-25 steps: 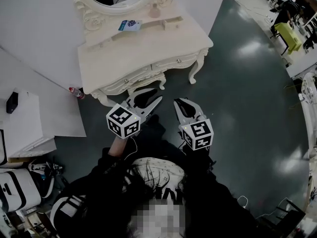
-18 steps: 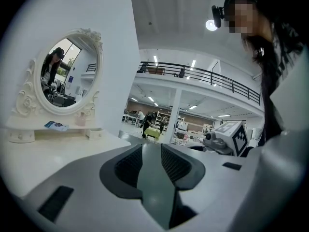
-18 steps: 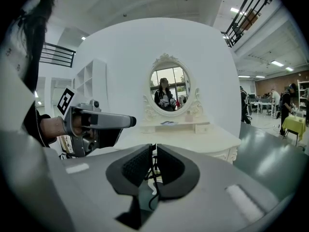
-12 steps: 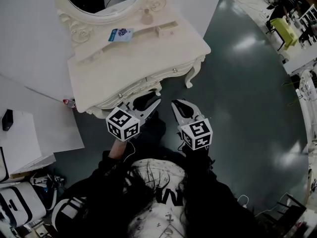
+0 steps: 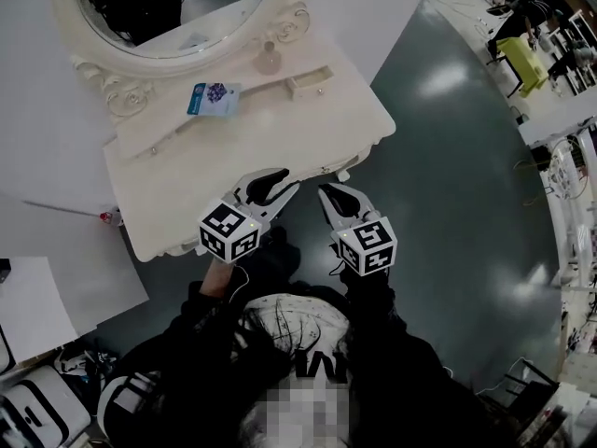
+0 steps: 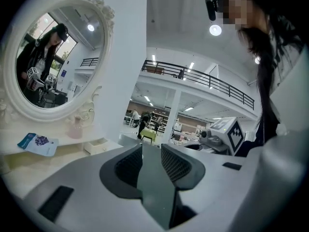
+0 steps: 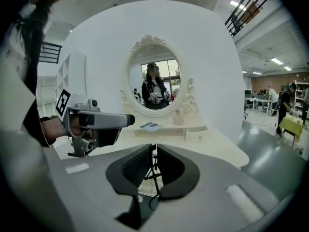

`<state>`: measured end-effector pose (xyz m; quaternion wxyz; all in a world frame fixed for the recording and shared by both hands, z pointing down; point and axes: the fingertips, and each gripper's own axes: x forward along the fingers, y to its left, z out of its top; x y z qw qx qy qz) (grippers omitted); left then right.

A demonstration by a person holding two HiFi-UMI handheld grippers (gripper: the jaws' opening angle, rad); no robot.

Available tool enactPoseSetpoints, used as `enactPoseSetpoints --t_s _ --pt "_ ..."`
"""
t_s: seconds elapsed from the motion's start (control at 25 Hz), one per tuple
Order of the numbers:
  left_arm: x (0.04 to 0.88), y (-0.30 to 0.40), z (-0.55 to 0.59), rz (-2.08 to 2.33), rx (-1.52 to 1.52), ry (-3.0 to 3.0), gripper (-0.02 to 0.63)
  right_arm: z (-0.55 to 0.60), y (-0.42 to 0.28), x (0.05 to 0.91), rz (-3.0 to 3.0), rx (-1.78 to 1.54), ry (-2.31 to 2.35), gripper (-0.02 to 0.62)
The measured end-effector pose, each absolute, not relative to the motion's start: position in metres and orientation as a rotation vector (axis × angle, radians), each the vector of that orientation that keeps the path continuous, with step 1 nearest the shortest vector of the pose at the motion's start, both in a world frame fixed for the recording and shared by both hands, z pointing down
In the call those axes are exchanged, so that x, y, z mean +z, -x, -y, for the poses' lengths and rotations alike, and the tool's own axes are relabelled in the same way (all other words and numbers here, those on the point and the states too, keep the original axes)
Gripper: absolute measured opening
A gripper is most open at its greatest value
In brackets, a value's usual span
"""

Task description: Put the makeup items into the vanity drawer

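Makeup packet (image 5: 213, 98) on vanity (image 5: 280, 143), print illegible

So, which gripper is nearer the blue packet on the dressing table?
Left. The left gripper is at the dressing table's front edge, the blue packet beyond it to the left; the right gripper is alongside, farther right.

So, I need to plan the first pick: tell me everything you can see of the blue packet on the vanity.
The blue packet is a thin, flat, roughly rectangular sachet, teal with a white patch and purple picture; print unreadable. It lies slightly askew on the vanity's raised shelf, below the oval mirror, left of a pink bottle and apart from it. Only the shelf touches it.
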<state>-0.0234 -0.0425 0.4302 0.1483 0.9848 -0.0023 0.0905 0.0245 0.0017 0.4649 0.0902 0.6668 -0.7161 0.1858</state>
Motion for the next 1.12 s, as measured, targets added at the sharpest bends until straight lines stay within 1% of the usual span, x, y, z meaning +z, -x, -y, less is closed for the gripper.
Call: enactPoseSetpoints --t_s 0.36,0.72,1.12 --pt "0.442 0.001 0.115 -0.017 0.260 -2.806 0.123 0.063 -0.046 0.474 2.070 0.566 -1.973 0.040" --pt "0.451 -0.017 0.142 -0.010 0.261 -2.786 0.123 0.092 -0.072 0.478 2.047 0.565 -1.955 0.040" --pt "0.455 -0.036 0.188 0.227 0.233 -2.762 0.123 0.136 -0.111 0.484 2.138 0.523 -1.800 0.040"
